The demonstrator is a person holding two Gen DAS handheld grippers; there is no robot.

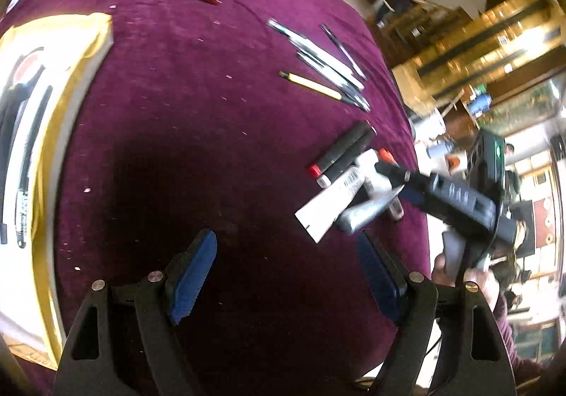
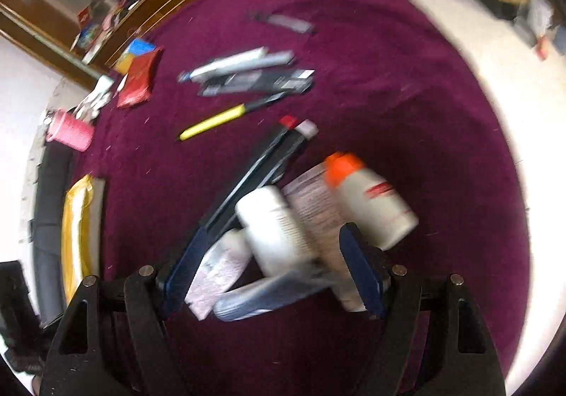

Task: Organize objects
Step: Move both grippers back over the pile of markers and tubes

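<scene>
Now hovering over the purple cloth (image 1: 212, 113). Left gripper (image 1: 283, 275): released, nothing between the blue pads, only bare cloth ahead. Right gripper (image 2: 272, 268): spread wide around a heap of tubes (image 2: 272, 226), whether pressing on them too blurred to tell. Orange-capped bottle (image 2: 371, 205) just outside the right-hand finger. Tubes' long axes running mostly forward, along the fingers. Black markers (image 2: 269, 155) just beyond the left-hand fingertip, yellow pen (image 2: 212, 121) and other pens (image 2: 247, 74) farther ahead. Clearly the nearer hand: right.
</scene>
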